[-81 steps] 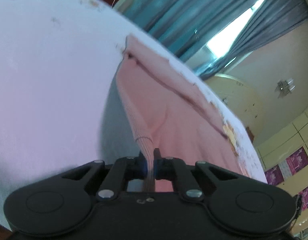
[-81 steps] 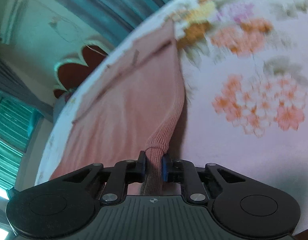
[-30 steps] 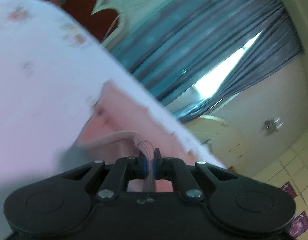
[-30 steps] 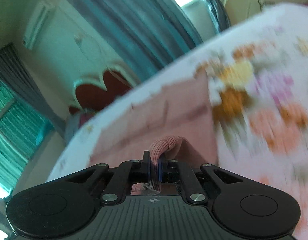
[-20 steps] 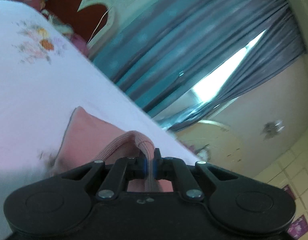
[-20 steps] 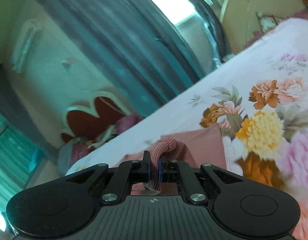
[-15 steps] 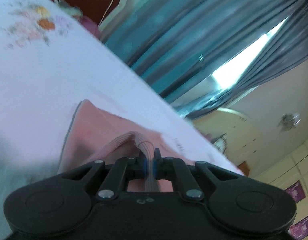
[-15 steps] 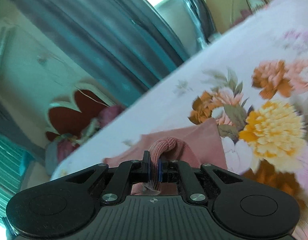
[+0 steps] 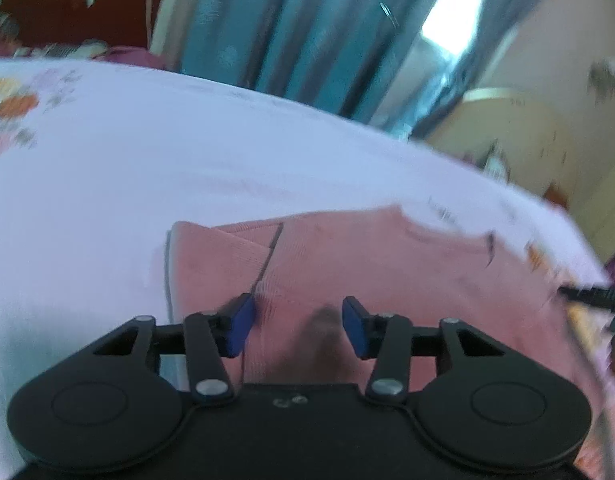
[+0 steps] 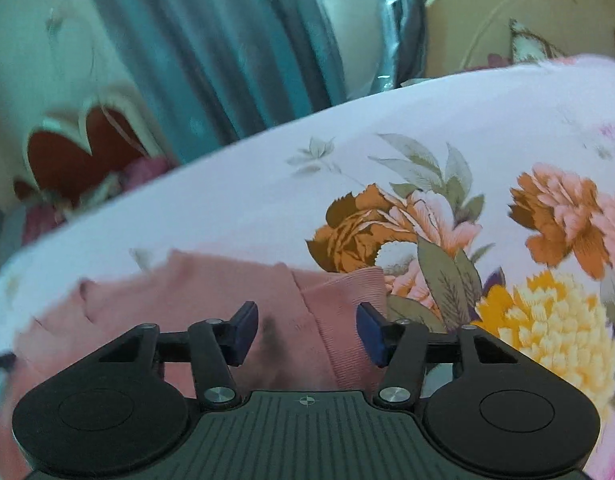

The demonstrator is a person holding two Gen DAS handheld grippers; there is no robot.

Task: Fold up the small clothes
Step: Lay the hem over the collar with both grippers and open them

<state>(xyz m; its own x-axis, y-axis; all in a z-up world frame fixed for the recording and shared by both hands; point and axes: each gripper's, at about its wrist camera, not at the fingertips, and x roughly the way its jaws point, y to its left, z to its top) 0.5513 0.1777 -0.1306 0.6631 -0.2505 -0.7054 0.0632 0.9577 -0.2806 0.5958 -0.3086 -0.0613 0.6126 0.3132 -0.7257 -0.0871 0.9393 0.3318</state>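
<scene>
A pink knitted garment [image 9: 387, 264] lies folded over on a floral bed sheet [image 9: 107, 168]. My left gripper [image 9: 297, 326] hovers low over its left part, jaws opening, blue pads apart and nothing pinched; a ribbed folded edge lies just below. In the right wrist view the same pink garment [image 10: 195, 292] shows its ribbed cuff [image 10: 343, 300] near the sheet's big flowers. My right gripper [image 10: 307, 330] stands over that cuff with jaws opening and the pads clear of the cloth. The tip of the other gripper [image 9: 587, 294] shows at the right edge of the left wrist view.
The sheet [image 10: 447, 152] spreads wide beyond the garment, with printed flowers [image 10: 547, 320] to the right. Teal curtains [image 9: 307, 32] and a red-and-cream headboard [image 10: 79, 148] stand behind the bed. A cream cabinet [image 9: 507, 136] is at the far right.
Both grippers carried the ribbed edges forward over the garment and lowered them. Both sets of jaws have now parted and let go of the cloth, which lies folded on itself.
</scene>
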